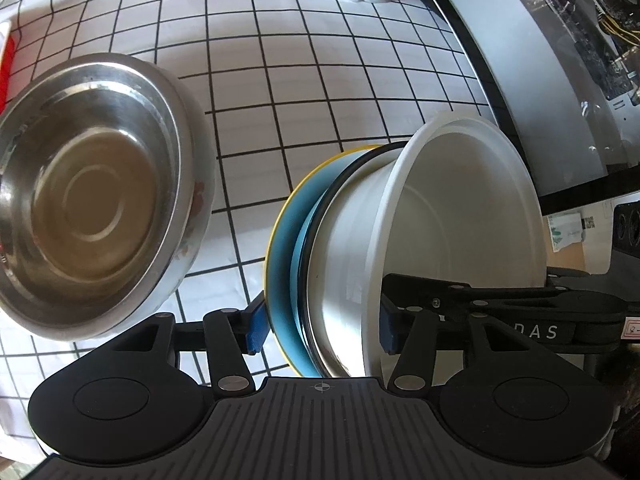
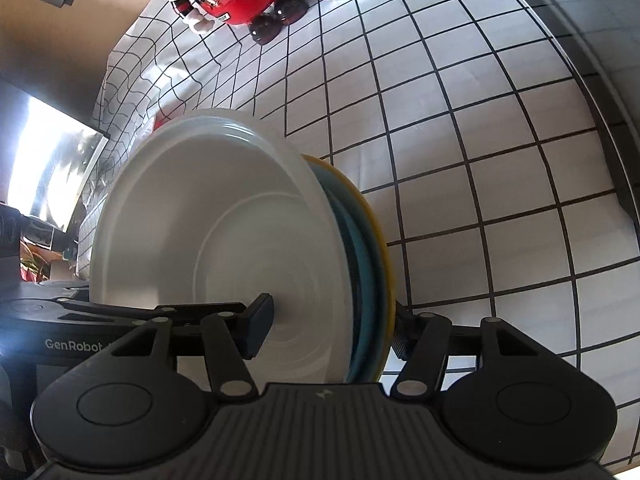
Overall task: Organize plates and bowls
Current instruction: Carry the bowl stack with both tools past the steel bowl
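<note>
White bowl [image 1: 452,240] nested on blue plate [image 1: 284,264], stack tilted on edge above checked counter [image 1: 304,80]. Left tool [image 1: 320,328] spread wide, pads clear of stack. Right tool [image 2: 332,332] pinching stack, likely carrying alone. Steel bowl [image 1: 92,196] beside.

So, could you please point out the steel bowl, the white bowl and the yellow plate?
steel bowl [image 1: 92,196], left wrist view, inner base.
white bowl [image 2: 224,208], right wrist view, inner wall.
yellow plate [image 2: 385,256], right wrist view, outer rim edge.
</note>
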The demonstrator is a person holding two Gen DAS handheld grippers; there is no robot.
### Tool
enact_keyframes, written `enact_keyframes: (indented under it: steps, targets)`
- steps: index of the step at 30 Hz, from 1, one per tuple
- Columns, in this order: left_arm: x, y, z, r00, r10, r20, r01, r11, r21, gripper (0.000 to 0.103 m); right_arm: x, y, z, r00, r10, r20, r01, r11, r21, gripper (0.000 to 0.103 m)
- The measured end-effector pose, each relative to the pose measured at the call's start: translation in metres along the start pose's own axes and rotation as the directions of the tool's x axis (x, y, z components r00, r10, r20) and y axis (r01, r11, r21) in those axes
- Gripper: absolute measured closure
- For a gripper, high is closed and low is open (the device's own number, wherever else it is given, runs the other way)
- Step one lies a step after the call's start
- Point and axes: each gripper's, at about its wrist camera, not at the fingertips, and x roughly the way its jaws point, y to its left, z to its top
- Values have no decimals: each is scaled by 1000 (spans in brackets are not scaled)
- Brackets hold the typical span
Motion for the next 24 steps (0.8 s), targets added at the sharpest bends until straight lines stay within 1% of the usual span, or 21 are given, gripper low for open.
enact_keyframes:
  steps: [3,9,24]
  targets:
    - [-1,0,-2,1000,1,5,-1,1000,0,48,0,1,-1,1000,5,7,-5,1000,-4,46]
    - [-2,2,-5,1000,-8,19,8,1000,-15,48,0,1,-1,1000,-9,7,8,999,42,46]
    - [-5,3,-5,1000,-23,0,23,1000,-17,48,-2,6,-1,999,-21,-25,23,997,76,45]
